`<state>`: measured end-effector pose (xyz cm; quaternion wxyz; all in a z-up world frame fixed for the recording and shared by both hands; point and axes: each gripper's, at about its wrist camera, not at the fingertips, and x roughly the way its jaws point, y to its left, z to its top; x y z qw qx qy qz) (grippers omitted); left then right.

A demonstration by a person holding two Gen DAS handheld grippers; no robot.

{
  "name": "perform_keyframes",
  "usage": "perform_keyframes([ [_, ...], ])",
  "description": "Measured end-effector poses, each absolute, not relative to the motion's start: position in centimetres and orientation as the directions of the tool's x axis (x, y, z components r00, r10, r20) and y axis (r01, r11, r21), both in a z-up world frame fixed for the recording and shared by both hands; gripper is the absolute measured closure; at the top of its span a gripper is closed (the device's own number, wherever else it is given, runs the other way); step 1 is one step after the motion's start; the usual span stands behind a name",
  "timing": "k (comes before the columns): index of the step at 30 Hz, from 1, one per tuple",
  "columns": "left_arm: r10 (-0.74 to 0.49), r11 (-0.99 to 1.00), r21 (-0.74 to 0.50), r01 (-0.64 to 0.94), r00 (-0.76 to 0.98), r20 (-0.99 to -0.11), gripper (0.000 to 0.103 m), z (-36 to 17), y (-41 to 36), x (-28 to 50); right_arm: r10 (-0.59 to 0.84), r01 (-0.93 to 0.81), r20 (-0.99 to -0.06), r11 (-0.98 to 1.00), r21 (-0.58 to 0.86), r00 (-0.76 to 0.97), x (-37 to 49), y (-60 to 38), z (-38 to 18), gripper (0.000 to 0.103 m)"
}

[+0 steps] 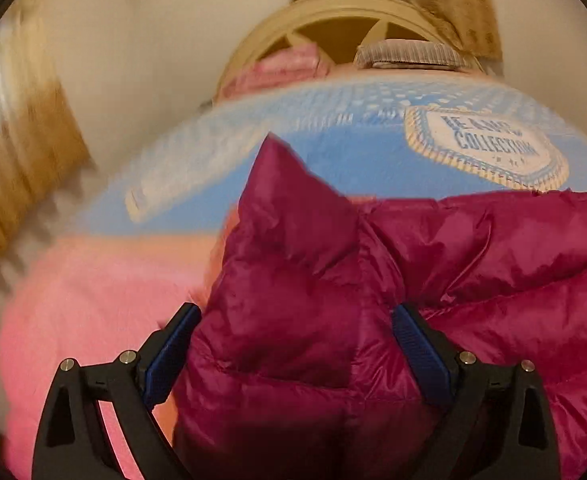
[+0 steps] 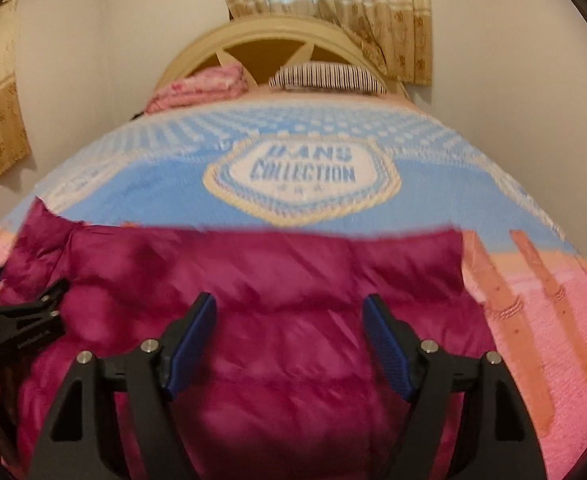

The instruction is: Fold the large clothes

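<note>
A magenta quilted puffer jacket (image 2: 253, 280) lies on the bed. In the left wrist view the jacket (image 1: 473, 248) has a bunched peak of fabric (image 1: 285, 248) rising between the fingers of my left gripper (image 1: 295, 316), whose jaws stand wide apart around it. My right gripper (image 2: 289, 304) is open just above the jacket's flat middle, holding nothing. The left gripper also shows at the left edge of the right wrist view (image 2: 25, 312).
The bed carries a blue and pink blanket (image 2: 153, 172) with a "Jeans Collection" badge (image 2: 301, 176). A pink folded cloth (image 2: 197, 84) and a striped pillow (image 2: 325, 78) lie by the cream headboard (image 2: 289, 36). Curtains (image 2: 333, 4) hang behind, with a wall on each side.
</note>
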<state>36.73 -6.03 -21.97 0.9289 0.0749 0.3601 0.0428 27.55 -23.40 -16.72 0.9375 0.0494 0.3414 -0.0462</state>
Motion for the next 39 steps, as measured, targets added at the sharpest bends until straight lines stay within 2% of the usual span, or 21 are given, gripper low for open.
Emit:
perform_keyframes([
  [6, 0.137, 0.988, 0.146, -0.049, 0.71, -0.691, 0.001, -22.8, -5.7, 37.4, -0.054, 0.129, -0.67, 0.99, 0.063, 0.741, 28.3, -23.3, -19.0, 0.024],
  [15, 0.11, 0.992, 0.118, -0.036, 0.684, -0.721, 0.001, -23.4, -5.4, 37.9, -0.035, 0.155, -0.703, 0.982, 0.108, 0.711, 28.9, -24.0, -20.2, 0.022],
  [39, 0.095, 0.994, 0.102, -0.028, 0.665, -0.741, 0.001, -23.7, -5.1, 38.2, -0.103, 0.205, -0.761, 0.978, 0.04, 0.64, 30.6, -23.9, -21.5, 0.019],
])
